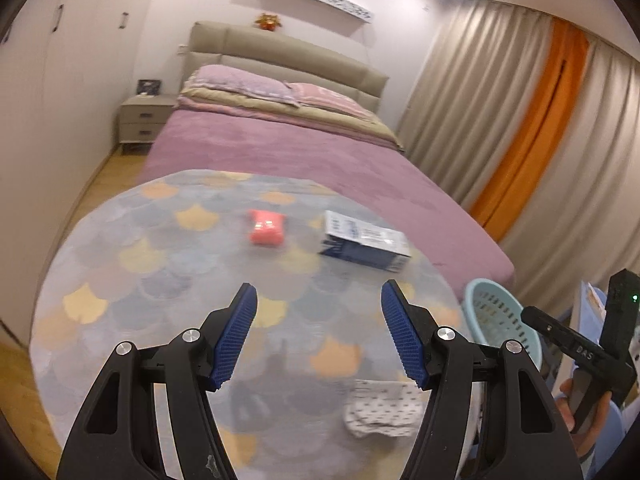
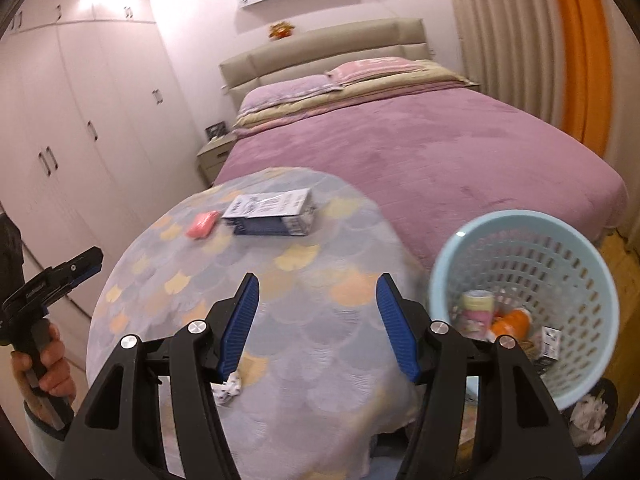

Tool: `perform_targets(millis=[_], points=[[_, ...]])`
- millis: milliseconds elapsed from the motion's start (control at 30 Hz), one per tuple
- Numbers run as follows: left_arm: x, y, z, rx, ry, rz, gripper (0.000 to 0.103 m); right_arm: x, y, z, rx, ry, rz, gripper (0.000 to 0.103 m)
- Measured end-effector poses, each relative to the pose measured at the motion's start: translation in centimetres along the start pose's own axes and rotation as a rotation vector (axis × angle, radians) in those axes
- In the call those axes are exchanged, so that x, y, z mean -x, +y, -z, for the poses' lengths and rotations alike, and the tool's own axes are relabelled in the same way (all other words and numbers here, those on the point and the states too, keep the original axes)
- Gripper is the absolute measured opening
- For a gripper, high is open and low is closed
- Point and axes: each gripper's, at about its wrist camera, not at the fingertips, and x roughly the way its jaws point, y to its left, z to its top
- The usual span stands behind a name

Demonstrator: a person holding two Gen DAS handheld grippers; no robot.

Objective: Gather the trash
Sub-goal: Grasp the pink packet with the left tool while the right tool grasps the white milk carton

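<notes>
Blue ribbed pads line both tools: the left gripper (image 1: 319, 300) and the right gripper (image 2: 317, 292) each hang with jaws spread wide and nothing between them, above a round table under a scale-patterned cloth (image 2: 304, 280). On the cloth lie a pink packet (image 1: 265, 232), a blue-and-white carton (image 1: 366, 243) just beside it, and a crumpled spotted wrapper (image 1: 382, 408) near the front edge. A pale blue basket (image 2: 460, 256) beside the table holds several scraps

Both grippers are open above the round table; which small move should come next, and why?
Probably lower the left gripper onto the crumpled paper just below it: it lies nearest, both grippers are empty, and the basket stands close by.
</notes>
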Motion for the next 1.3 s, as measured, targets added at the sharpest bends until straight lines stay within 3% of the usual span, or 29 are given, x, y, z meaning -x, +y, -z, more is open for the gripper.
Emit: perform_targets(millis=[100,167,333,500,767,967,1100,1200,1300], points=[[-0.6,1.2,-0.4,0.012,0.008,-0.022,0.064,-1.2,1.0,-0.4,0.022,0.006,-0.012,0.057],[-1.4,1.9,-0.8,0.011,0.021,-0.042,0.07,-2.2,1.6,-0.8,0.028,0.011,-0.023,0.057],[-5.3,2.2,-2.4,-0.002,0.076,-0.065,0.071,-5.1,2.2,-2.4,0.028,0.034,-0.051,0.058],[-10.7,2.8,-4.1,0.017,0.139,-0.118,0.071,-8.9,2.8,-5.1,0.037,0.053,-0.058,0.066],[-17.8,5.2,-5.1,0.072,0.216,-0.108,0.074,-15.1,2.7,-8.7,0.035,0.092,-0.066,0.075],[-19.5,4.0,-4.8,-0.039,0.199,-0.191,0.073,-19.7,3.7,-10.8,0.07,0.123,-0.06,0.076],[-19.6,3.9,-4.9,-0.045,0.192,-0.208,0.067,-22.8,4.4,-11.4,0.091,0.175,-0.072,0.076],[-19.6,4.0,-5.1,-0.036,0.177,-0.211,0.04,-24.3,5.0,-11.4,0.131,0.209,-0.067,0.076],[-19.3,4.3,-5.0,-0.022,0.171,-0.188,0.039,-24.9,5.0,-10.9,0.144,0.248,-0.092,0.076]])
